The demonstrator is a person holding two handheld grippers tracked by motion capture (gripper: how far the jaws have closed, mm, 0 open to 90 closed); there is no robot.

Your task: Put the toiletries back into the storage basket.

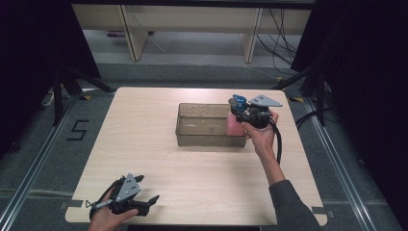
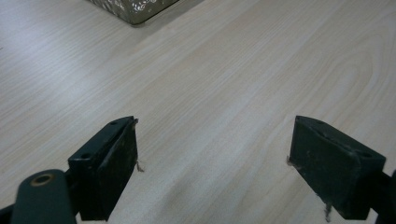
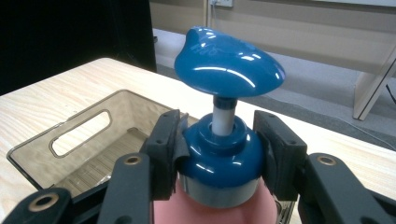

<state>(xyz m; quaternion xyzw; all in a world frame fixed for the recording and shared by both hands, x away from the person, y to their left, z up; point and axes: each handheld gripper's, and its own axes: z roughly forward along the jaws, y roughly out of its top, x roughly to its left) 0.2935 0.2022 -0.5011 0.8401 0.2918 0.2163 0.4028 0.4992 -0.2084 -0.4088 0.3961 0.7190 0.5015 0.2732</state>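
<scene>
A pink pump bottle (image 1: pixel 234 124) with a blue pump head (image 3: pixel 228 56) stands upright at the right end of a clear brownish bin (image 1: pixel 202 126); whether its base rests on the bin floor is hidden. My right gripper (image 1: pixel 248 114) is shut on the bottle's blue collar (image 3: pixel 219 156), one jaw on each side. The bin (image 3: pixel 70 154) has a handle slot in its end wall. My left gripper (image 1: pixel 146 199) rests near the table's front left corner, open, with bare wood between its jaws (image 2: pixel 212 163).
The light wood table (image 1: pixel 144 159) has the bin just right of centre. A corner of the bin (image 2: pixel 135 9) lies ahead of the left gripper. Dark stands and cables flank the table, and wooden furniture legs stand beyond the far edge.
</scene>
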